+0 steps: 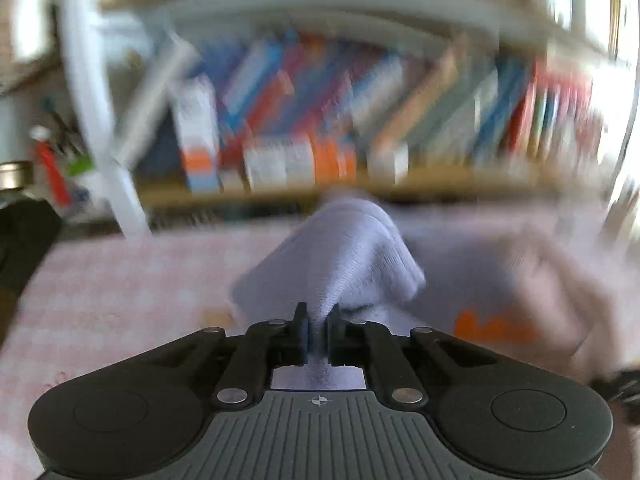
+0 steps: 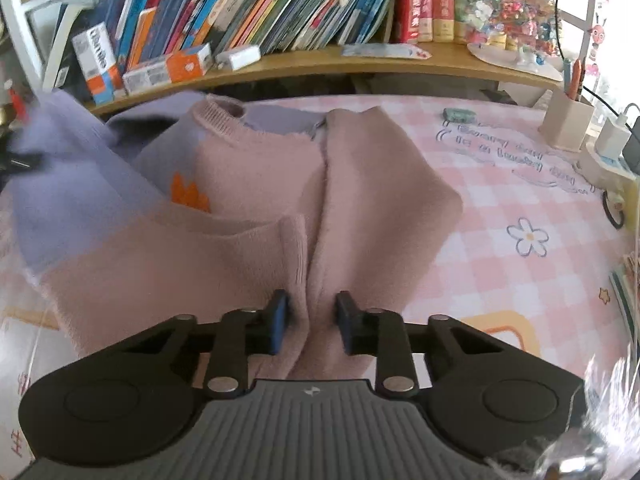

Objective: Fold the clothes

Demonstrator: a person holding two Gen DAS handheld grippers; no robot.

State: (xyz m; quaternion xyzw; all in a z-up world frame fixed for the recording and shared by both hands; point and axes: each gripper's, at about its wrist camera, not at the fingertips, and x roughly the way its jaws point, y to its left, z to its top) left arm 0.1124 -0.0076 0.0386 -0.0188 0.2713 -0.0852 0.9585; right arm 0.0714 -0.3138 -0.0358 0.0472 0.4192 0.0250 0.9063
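Note:
A pink and lavender knit sweater [image 2: 256,184] with an orange motif [image 2: 188,194] lies on the pink checked table [image 2: 500,248]. Its right side is folded inward. My right gripper [image 2: 310,320] is shut on a bunched pink fold at the sweater's near edge. In the blurred left wrist view, my left gripper [image 1: 318,320] is shut on a lavender part of the sweater [image 1: 352,256], which rises in a peak from the table [image 1: 120,288]. That lifted lavender part [image 2: 76,200] also shows at the left of the right wrist view.
A wooden shelf [image 2: 460,62] crammed with books runs along the table's far side, with small boxes [image 2: 168,66] on it. A white pen holder [image 2: 568,124], a charger [image 2: 612,140] and a small greenish object [image 2: 458,114] sit at the right. A white post [image 1: 92,100] stands left.

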